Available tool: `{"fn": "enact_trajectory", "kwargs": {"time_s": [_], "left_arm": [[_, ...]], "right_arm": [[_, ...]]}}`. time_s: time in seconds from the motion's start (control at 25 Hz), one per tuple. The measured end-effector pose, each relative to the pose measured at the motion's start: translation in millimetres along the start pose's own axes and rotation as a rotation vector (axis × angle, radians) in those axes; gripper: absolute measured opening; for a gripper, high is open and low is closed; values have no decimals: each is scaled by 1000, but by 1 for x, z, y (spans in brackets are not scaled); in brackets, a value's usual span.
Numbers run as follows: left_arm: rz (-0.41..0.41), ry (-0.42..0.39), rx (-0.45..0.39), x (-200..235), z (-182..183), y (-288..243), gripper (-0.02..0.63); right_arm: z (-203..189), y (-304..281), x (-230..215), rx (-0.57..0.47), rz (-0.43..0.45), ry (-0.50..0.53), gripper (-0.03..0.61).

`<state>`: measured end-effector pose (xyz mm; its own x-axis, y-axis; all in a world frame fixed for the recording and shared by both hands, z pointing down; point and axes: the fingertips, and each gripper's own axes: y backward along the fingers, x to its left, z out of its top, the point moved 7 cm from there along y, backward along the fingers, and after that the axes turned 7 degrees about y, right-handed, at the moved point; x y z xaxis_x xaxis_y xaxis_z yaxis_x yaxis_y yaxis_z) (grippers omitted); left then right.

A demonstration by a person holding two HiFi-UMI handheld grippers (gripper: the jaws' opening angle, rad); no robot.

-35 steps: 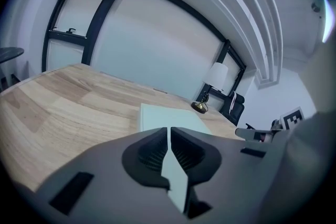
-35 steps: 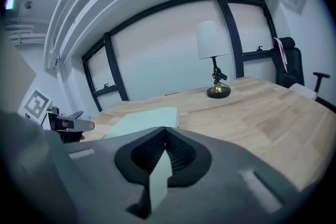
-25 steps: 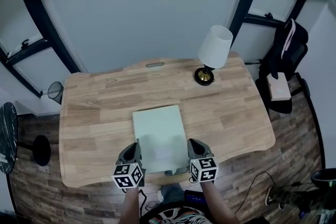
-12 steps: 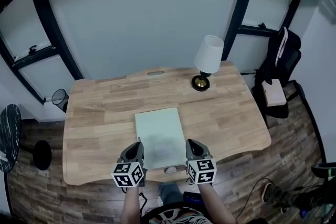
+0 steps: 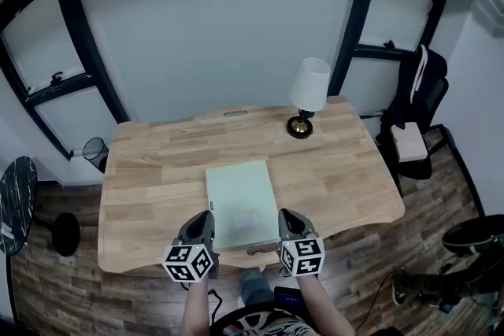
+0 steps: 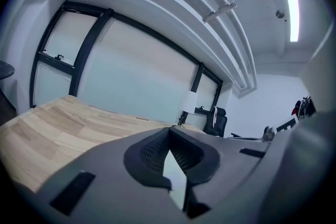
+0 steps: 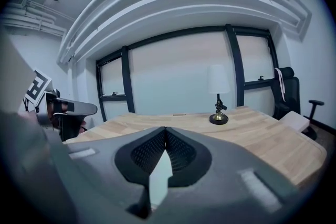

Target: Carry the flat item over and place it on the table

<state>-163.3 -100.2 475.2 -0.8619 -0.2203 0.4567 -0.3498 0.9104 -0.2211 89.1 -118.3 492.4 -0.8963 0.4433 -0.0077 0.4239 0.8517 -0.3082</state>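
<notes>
My left tongs (image 5: pixel 203 220) and right tongs (image 5: pixel 285 216) pinch the pale green flat rectangular sheet (image 5: pixel 240 197) at lower centre, apparently over the light wooden table (image 5: pixel 157 161). Next I should lower it flat and let go.

Pale green flat item (image 5: pixel 240 201), light wood-grain table (image 5: pixel 157 161), white-shaded lamp (image 5: pixel 309 86) with brass base.

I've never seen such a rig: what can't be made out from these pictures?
Head view: the left gripper and right gripper overlap the near side edges of the flat item, so contact is unclear.
Gripper views: shut jaws' bodies fill the foreground; the pale sliver between them can't be identified.
Head view: pale object at right, too small to name.
</notes>
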Motion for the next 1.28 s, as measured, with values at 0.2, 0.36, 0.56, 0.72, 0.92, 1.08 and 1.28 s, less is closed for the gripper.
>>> {"fn": "enact_trajectory", "kwargs": {"time_s": [0.2, 0.36, 0.56, 0.72, 0.92, 1.08, 1.28], "left_arm": [[49, -61, 57, -1, -8, 6, 6], [35, -45, 45, 0, -8, 11, 6], [20, -9, 28, 4, -5, 12, 6], [7, 42, 46, 9, -9, 12, 6], [7, 22, 46, 9, -9, 10, 6], [18, 8, 43, 9, -8, 10, 6], [18, 21, 36, 11, -9, 9, 6]], "right_arm": [[-1, 7, 3, -2, 0, -2, 6], [-3, 12, 7, 2, -1, 3, 6], [-2, 11, 9, 3, -4, 11, 6], [-3, 11, 9, 6, -6, 5, 6], [-2, 11, 9, 4, -6, 12, 6], [-2, 12, 7, 7, -10, 17, 6], [-4, 12, 7, 9, -9, 33, 6]]}}
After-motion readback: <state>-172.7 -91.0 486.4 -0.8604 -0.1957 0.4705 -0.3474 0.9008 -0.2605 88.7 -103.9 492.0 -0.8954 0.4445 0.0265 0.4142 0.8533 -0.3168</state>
